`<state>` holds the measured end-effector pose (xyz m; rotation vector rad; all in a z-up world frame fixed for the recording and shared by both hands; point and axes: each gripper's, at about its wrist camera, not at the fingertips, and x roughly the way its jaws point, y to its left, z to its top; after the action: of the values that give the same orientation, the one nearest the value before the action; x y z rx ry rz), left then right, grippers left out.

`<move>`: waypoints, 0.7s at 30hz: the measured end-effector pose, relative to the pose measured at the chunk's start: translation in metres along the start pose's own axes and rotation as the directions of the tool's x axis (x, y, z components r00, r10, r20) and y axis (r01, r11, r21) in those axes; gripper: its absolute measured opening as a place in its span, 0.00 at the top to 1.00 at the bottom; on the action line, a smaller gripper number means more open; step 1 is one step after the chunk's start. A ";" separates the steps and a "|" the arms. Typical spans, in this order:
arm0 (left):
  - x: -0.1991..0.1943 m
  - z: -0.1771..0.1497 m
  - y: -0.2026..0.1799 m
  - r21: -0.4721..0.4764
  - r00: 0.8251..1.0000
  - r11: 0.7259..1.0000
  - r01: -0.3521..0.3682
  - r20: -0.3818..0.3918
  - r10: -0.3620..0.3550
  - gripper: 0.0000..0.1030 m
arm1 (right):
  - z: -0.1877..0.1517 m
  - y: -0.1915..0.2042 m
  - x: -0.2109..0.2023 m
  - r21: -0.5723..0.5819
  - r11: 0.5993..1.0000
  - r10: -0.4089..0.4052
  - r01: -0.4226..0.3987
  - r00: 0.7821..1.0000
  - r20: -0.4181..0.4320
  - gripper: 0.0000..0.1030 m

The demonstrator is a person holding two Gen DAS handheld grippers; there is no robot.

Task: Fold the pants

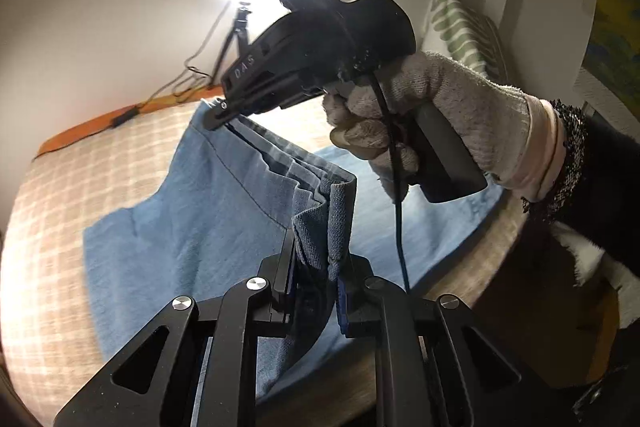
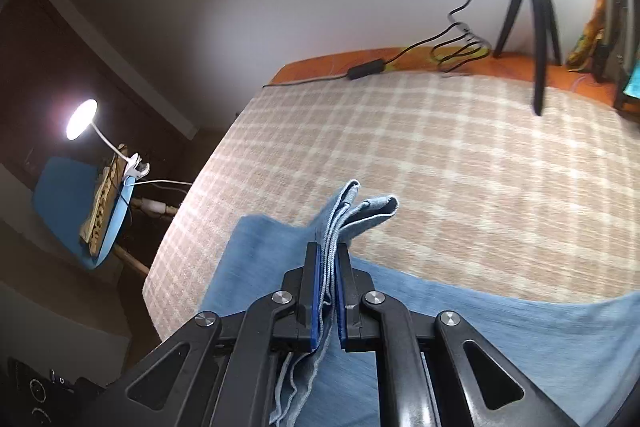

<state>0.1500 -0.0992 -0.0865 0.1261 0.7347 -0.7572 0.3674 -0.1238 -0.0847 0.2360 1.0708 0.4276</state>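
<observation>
Two grippers, both clamped on cloth. Near first: left gripper [image 1: 316, 267], black linkage w/ blue pads, has its jaws squeezed on a thick bunched edge of the light-blue denim pants [image 1: 192, 211]; several layers stick up past the fingertips. Right gripper [image 2: 329, 267], same build, jaws nearly together w/ only thin layered denim between them, a loose corner flopping just beyond the tips.

Key relation: the held edge runs as a taut-ish line from left gripper up and away to the right gripper's tips, seen in left wrist view at the far corner. So the fabric's long axis lies btwn the two tools, and the rest of the pants hang from that line down onto the beige-and-cream checked blanket [image 2: 440, 167], spreading left and toward the near edge. Neither side looks clearly nearer to the draped part; both share the load.

Person's right hand in a grey knit glove [image 1: 432, 115] grips the handle, cable trailing below it.

Judgement: a fold is mid-carry; next move prob needs both tools to travel together over the blanket, keeping the edge level.

Farther: orange bed strip [image 2: 360, 63] w/ black cable, black tripod [image 2: 536, 11], bright lamp at the wall.
</observation>
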 end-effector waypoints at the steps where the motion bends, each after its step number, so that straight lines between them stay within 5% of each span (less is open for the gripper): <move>1: 0.004 0.001 -0.003 -0.005 1.000 1.000 0.010 -0.003 -0.010 0.87 | -0.001 -0.004 -0.005 -0.003 1.000 -0.015 0.015 1.000 0.005 0.96; 21: 0.062 0.008 -0.050 -0.067 0.982 0.981 0.183 -0.025 -0.185 0.87 | -0.033 -0.085 -0.058 0.046 0.989 -0.141 0.140 0.990 0.028 0.96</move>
<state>0.1520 -0.1747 -0.1133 0.0108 0.8071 -0.9087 0.3337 -0.2266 -0.0870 0.2034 1.0599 0.2733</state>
